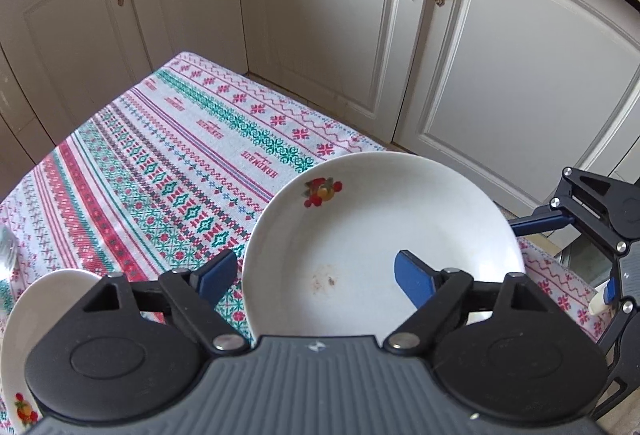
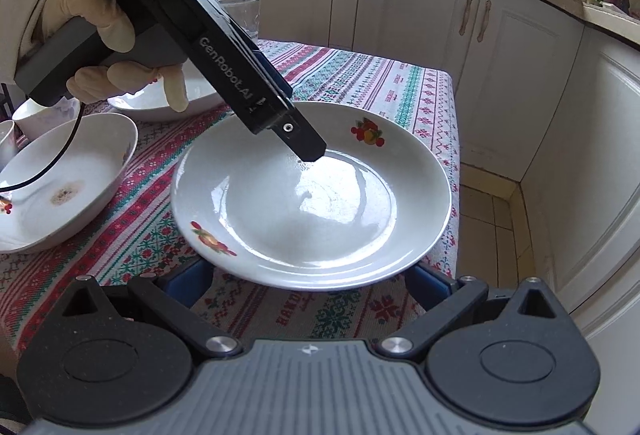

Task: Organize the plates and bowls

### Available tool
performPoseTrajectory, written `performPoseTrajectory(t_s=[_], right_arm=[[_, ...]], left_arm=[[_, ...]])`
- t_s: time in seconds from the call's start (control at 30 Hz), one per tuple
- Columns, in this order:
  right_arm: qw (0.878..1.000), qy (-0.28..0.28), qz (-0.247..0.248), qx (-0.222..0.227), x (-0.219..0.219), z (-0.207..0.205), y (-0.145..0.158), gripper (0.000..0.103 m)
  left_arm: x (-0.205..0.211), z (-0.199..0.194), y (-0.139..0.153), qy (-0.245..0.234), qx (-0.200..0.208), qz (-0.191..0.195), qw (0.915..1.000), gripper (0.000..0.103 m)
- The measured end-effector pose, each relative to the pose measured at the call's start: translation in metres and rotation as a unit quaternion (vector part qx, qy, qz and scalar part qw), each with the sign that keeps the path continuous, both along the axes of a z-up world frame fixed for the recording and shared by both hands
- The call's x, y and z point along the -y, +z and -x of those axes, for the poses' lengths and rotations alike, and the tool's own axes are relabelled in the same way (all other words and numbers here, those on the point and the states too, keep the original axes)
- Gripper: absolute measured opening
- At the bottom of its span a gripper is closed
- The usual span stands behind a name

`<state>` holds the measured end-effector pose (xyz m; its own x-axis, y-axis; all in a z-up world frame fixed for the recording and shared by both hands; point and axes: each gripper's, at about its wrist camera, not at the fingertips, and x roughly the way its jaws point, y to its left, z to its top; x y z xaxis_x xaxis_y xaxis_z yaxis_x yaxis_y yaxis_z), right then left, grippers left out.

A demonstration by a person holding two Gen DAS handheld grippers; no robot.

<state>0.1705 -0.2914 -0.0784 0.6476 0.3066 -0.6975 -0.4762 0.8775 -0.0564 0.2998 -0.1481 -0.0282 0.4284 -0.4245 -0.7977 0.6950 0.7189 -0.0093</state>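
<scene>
Left gripper (image 1: 316, 273) spread wide: 1 blue pad over the white plate (image 1: 380, 231), the other off its rim above the tablecloth (image 1: 160, 155).

Right gripper (image 2: 308, 281) also spread; both pad tips sit just under the plate's near rim, whether touching I cannot tell.

A bowl (image 2: 60, 179) lies left of my right tool, and 1 more dish (image 1: 36, 319) beside my left tool.

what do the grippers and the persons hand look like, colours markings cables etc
Both grippers, the left gripper and the right gripper, have black linkage arms with silver pivot bolts, blue finger pads and a ribbed grey body. The left one's long black body carries white "DAS" and "GenRobot.AI" lettering, with a thin black cable trailing from its handle. The left hand wears a cream glove.
</scene>
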Motion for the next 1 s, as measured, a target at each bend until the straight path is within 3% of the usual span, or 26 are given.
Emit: performPoseTrajectory(t_s=[0.27,0.47,1.0], right_arm=[[1.0,-0.008,-0.011,0.025,-0.001,0.033,0.019,0.103],[0.999,-0.002,-0.017,0.043,-0.009,0.061,0.028,0.103],[0.997,0.046,-0.031,0.055,-0.048,0.108,0.024,0.103]], left_arm=[[-0.029,0.049,0.035,0.025,0.05,0.029,0.998,0.088],[-0.056,0.098,0.045,0.051,0.075,0.036,0.9953,0.09],[-0.129,0.205,0.02,0.15,0.079,0.05,0.9842,0.092]])
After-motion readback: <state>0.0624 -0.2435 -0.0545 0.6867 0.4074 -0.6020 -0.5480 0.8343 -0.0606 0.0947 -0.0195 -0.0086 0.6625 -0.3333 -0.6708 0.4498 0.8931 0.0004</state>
